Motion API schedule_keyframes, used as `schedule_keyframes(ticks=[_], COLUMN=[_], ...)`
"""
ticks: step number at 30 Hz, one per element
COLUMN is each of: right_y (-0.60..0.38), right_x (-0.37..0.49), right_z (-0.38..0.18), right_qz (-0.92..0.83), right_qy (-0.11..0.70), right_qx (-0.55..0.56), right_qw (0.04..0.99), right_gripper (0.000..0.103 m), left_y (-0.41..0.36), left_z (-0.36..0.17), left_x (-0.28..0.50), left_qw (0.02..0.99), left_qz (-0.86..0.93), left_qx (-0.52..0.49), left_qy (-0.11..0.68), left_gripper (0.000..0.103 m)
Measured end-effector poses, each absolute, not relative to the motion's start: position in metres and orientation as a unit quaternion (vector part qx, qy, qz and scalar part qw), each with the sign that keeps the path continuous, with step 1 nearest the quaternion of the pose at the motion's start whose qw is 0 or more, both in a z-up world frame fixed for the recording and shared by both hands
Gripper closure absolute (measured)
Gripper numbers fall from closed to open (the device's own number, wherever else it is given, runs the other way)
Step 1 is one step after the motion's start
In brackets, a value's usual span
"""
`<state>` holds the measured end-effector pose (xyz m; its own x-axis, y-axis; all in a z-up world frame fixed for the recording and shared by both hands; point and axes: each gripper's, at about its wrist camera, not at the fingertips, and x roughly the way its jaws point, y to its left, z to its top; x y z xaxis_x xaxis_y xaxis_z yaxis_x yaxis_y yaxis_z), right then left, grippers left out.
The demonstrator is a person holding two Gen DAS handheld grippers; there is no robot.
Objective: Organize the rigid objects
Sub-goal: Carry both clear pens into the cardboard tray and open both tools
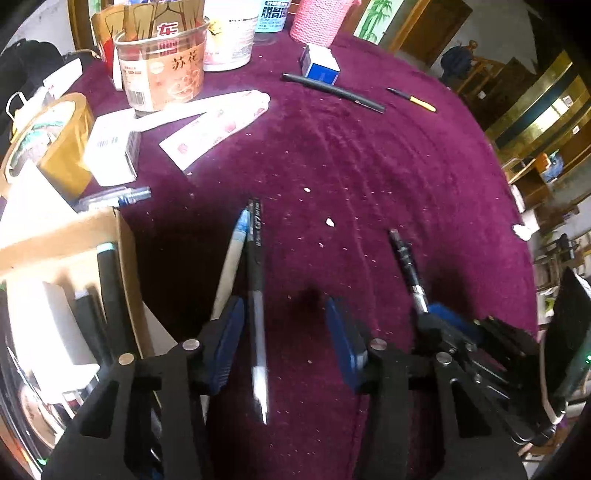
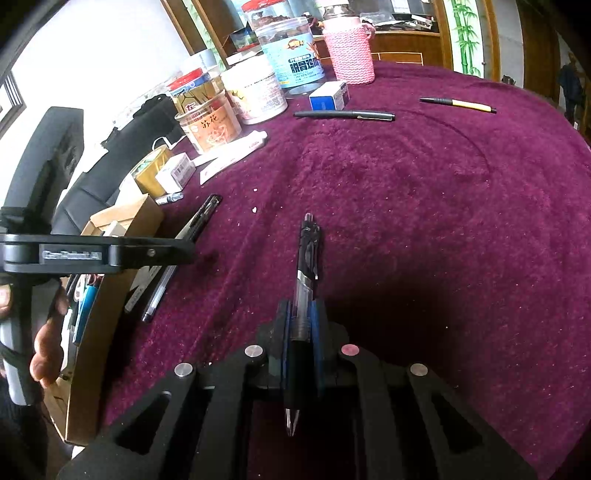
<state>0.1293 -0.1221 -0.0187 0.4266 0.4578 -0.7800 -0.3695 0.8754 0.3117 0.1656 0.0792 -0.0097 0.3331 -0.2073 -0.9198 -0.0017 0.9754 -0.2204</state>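
Note:
My left gripper [image 1: 286,339] hangs low over the purple tablecloth [image 1: 369,177], open. A black gel pen [image 1: 255,266] lies between its blue pads, close to the left pad and clear of the right one. A white pen with a blue end [image 1: 231,266] lies just outside the left pad. My right gripper [image 2: 301,317] is shut on a black-and-clear pen [image 2: 308,251] held above the cloth; it also shows at the right of the left wrist view, right gripper [image 1: 428,314]. A cardboard box [image 1: 127,266] with pens in it stands left of both.
Farther back lie a long black pen [image 1: 332,92], a yellow-and-black pen [image 1: 412,99] and a small blue-and-white box [image 1: 321,66]. Jars [image 1: 162,70], a pink knitted cup [image 1: 317,22], a tape roll [image 1: 55,140], a white carton [image 1: 110,151] and a tube [image 1: 218,122] crowd the back left.

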Motion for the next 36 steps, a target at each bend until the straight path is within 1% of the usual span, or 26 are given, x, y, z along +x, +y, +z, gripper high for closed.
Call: schedule_keyframes(ticks=[2, 4, 5, 6, 7, 12, 16, 17, 18, 21, 25, 29, 33, 36], right_y=[-0.122, -0.122, -0.122, -0.123, -0.122, -0.122, -0.122, -0.122, -0.122, -0.122, -0.122, -0.118, -0.114, -0.115], right_x=[0.129, 0.129, 0.129, 0.13, 0.13, 0.129, 0.13, 0.13, 0.13, 0.129, 0.129, 0.127, 0.124, 0.121], right_z=[-0.019, -0.019, -0.019, -0.019, -0.019, -0.019, -0.019, -0.019, -0.019, -0.019, -0.02, -0.02, -0.019, -0.016], right_qz=[0.246, 0.246, 0.246, 0.246, 0.246, 0.245, 0.245, 0.245, 0.245, 0.245, 0.246, 0.245, 0.24, 0.262], right_qy=[0.476, 0.476, 0.476, 0.476, 0.476, 0.475, 0.475, 0.475, 0.475, 0.474, 0.473, 0.468, 0.465, 0.458], right_qx=[0.046, 0.046, 0.047, 0.047, 0.047, 0.046, 0.046, 0.046, 0.046, 0.044, 0.04, 0.028, 0.014, 0.034], right_qw=[0.843, 0.843, 0.843, 0.843, 0.843, 0.844, 0.844, 0.844, 0.844, 0.845, 0.845, 0.849, 0.852, 0.849], right_gripper=[0.094, 0.094, 0.094, 0.094, 0.094, 0.094, 0.094, 0.094, 0.094, 0.094, 0.093, 0.093, 0.093, 0.094], left_y=[0.077, 0.076, 0.077, 0.077, 0.079, 0.083, 0.073, 0.069, 0.067, 0.069, 0.066, 0.066, 0.072, 0.083], left_z=[-0.011, -0.013, -0.014, -0.015, -0.016, -0.013, -0.013, -0.014, -0.014, -0.012, 0.001, 0.011, 0.028, 0.037], left_x=[0.166, 0.167, 0.165, 0.164, 0.164, 0.159, 0.155, 0.153, 0.153, 0.151, 0.133, 0.111, 0.083, 0.062], left_qw=[0.814, 0.816, 0.818, 0.82, 0.82, 0.816, 0.815, 0.817, 0.817, 0.816, 0.826, 0.826, 0.839, 0.842], left_qz=[-0.055, -0.036, -0.028, -0.021, -0.018, -0.027, -0.022, -0.02, -0.021, -0.033, -0.046, -0.072, -0.085, -0.096], left_qx=[-0.076, -0.053, -0.043, -0.035, -0.032, -0.043, -0.01, 0.004, 0.006, -0.021, -0.031, -0.07, -0.108, -0.145], left_qy=[0.574, 0.574, 0.572, 0.571, 0.572, 0.576, 0.579, 0.576, 0.576, 0.577, 0.561, 0.554, 0.526, 0.51], left_gripper=[0.062, 0.077, 0.08, 0.086, 0.088, 0.088, 0.088, 0.091, 0.097, 0.097, 0.097, 0.097, 0.097, 0.097])
